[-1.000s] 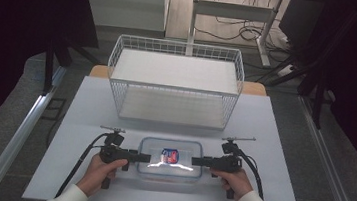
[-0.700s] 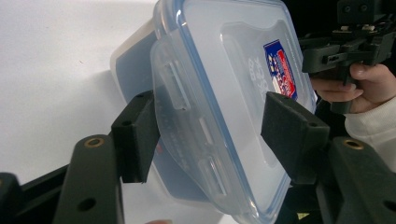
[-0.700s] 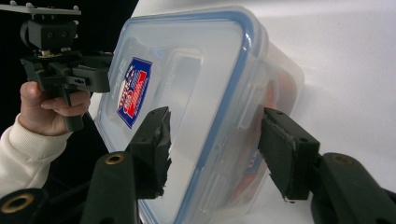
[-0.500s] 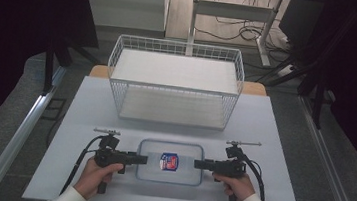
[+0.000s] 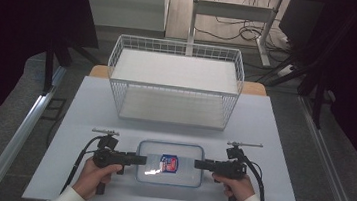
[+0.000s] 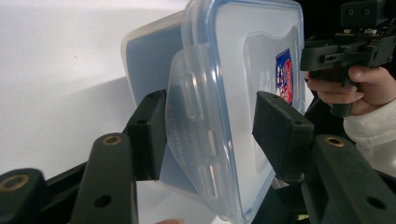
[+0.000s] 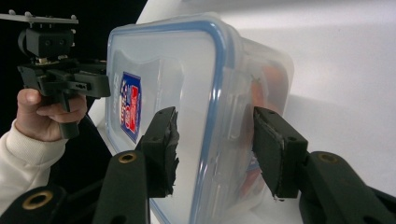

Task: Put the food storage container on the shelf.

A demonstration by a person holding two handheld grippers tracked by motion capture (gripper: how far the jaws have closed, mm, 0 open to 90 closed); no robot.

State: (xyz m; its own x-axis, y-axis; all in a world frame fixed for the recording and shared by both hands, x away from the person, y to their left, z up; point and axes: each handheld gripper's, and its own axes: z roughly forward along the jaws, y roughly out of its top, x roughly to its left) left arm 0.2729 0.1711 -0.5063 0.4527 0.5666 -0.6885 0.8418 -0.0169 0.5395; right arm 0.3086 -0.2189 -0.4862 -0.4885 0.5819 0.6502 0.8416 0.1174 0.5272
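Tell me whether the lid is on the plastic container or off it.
On. The blue-rimmed lid sits flat over the plastic container, its rim lining the top edge all round. The left side flap is swung out, unlatched; the right flap looks folded down.

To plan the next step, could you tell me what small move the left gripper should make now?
Probably ease the latch flap outward, off the lid. The left gripper jaws have just been closing and now pinch that flap, which seems to flare from the end of the container.
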